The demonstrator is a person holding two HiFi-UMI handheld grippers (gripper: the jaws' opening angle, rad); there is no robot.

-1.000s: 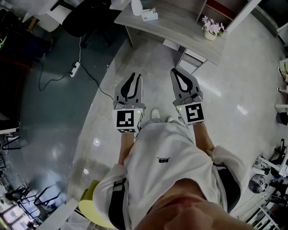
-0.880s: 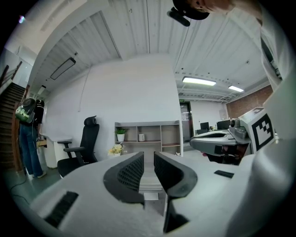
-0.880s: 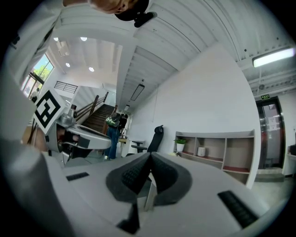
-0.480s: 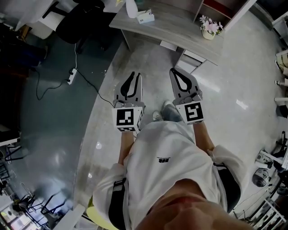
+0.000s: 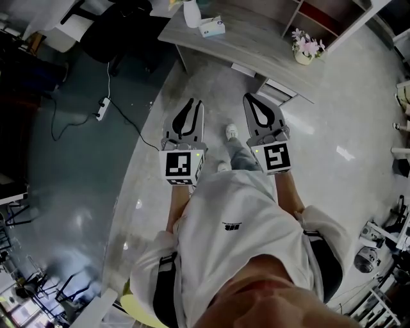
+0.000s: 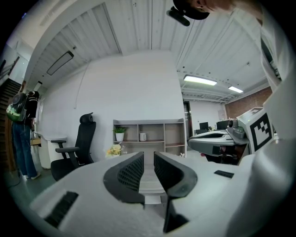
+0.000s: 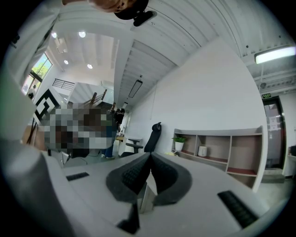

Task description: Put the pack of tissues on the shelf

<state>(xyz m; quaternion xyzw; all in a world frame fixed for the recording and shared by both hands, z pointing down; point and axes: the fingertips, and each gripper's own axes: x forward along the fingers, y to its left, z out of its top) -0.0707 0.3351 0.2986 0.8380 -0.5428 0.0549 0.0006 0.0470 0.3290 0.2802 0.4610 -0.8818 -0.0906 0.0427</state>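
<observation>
Fingers (image 5: 184, 122) hold nothing in the head view, and the pack of tissues (image 5: 212, 27) sits on the far desk (image 5: 256, 40), so nothing's started yet. Left gripper view: left gripper (image 6: 148, 158) jaws a crack apart, shelf (image 6: 150, 134) far ahead. Right gripper view: right gripper (image 7: 149, 156) pinched together, empty.

The left tool (image 5: 195, 106) and right tool (image 5: 253, 99) are side by side above the pale floor (image 5: 333, 122), both pointing toward 12 o'clock. Beyond them the grey worktop (image 5: 256, 41) carries the pack of tissues (image 5: 211, 27) just beside a white bottle (image 5: 191, 13). A flower pot (image 5: 306, 48) sits at 1 o'clock, near the shelf (image 5: 320, 14).
</observation>
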